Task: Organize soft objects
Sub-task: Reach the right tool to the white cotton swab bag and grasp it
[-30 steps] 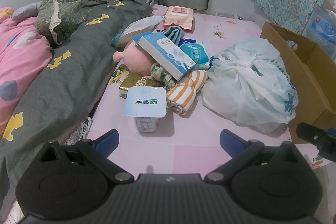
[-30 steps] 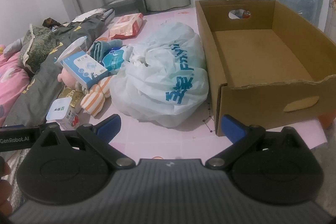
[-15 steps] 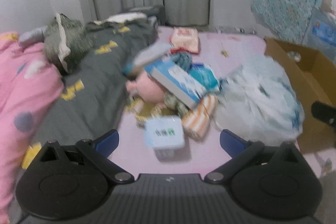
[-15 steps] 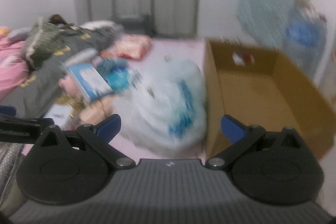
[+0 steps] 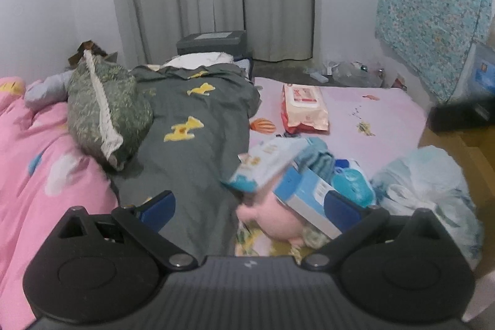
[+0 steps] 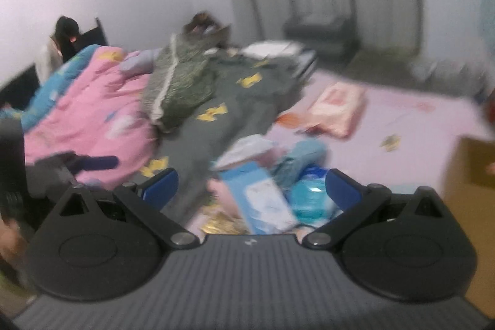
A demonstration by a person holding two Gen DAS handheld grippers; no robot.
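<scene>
A heap of things lies on the pink mat: a pink plush [image 5: 272, 221], a blue-and-white box [image 5: 309, 200] across it, a teal cloth [image 5: 318, 156] and a teal pack [image 5: 352, 187]. My left gripper [image 5: 250, 207] hovers open over the heap's left edge and the grey blanket [image 5: 198, 144], holding nothing. In the blurred right wrist view, my right gripper [image 6: 252, 187] is open and empty above the same box [image 6: 263, 200] and teal pack [image 6: 312, 197]. A green pillow [image 5: 108, 113] rests on the bedding.
A pink quilt [image 5: 37, 160] fills the left. A wipes pack [image 5: 303, 107] lies farther back on the mat. A white plastic bag [image 5: 427, 184] and a cardboard box [image 6: 470, 175] are at the right. A person [image 6: 62, 42] sits far left behind the bed.
Both views have swung up and to the left, from the floor heap and cardboard box toward the bedding. The yoghurt cup and striped cloth have dropped out of sight. Both grippers stay open.
</scene>
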